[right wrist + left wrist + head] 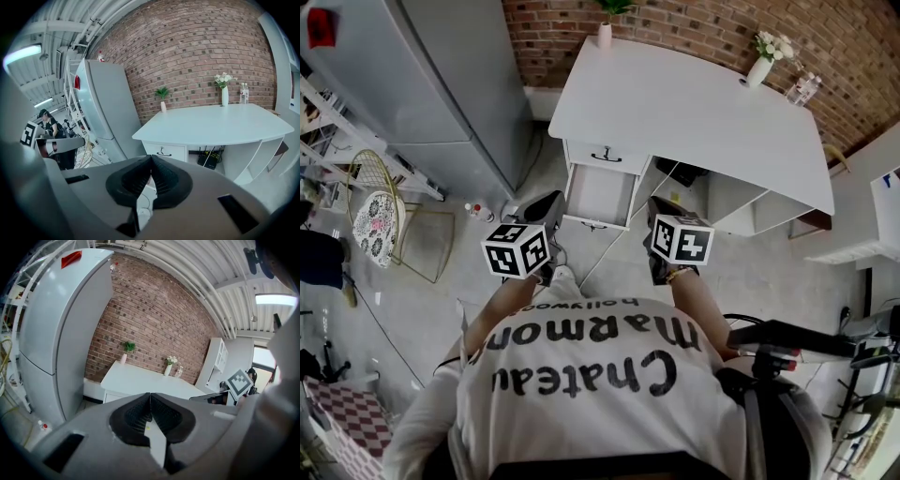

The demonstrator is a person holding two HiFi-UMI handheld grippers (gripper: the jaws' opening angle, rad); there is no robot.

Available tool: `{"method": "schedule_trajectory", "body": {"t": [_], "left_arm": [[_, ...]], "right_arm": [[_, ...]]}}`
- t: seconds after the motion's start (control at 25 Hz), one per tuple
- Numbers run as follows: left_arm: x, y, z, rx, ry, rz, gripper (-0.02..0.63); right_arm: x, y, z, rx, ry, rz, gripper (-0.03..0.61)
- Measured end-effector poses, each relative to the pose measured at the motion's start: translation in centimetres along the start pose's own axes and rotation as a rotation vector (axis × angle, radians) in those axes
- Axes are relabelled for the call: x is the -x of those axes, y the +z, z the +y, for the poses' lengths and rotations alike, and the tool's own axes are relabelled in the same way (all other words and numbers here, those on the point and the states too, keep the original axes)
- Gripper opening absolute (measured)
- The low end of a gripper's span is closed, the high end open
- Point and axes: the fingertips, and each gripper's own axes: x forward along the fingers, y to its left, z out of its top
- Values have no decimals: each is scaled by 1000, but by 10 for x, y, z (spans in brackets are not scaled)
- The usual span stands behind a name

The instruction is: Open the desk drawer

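Observation:
The white desk [694, 103] stands against the brick wall. Its upper drawer [606, 157] is closed and has a dark handle. The lower drawer [600, 195] is pulled out, and its inside looks empty. My left gripper [549, 206] hangs just left of the open drawer's front, apart from it. My right gripper [656, 208] hangs just to the right, also apart. Both are shut with nothing between the jaws, as the left gripper view [150, 395] and the right gripper view [151, 157] show. The right gripper view shows the desk [220, 124] and upper drawer [164, 152]; the lower drawer is hidden there.
A tall grey fridge [441, 84] stands left of the desk. A wire chair [380, 220] sits further left. Two vases [759, 67] and a bottle [803, 89] rest on the desktop. Cables [609, 248] run across the floor below the drawer. White shelving [881, 216] is at the right.

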Motion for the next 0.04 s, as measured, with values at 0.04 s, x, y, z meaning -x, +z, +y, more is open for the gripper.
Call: {"method": "schedule_trajectory", "body": {"t": [0.04], "left_arm": [[0, 0, 0, 1, 1, -1, 15]], "right_arm": [[0, 1, 0, 0, 0, 1, 14]]}}
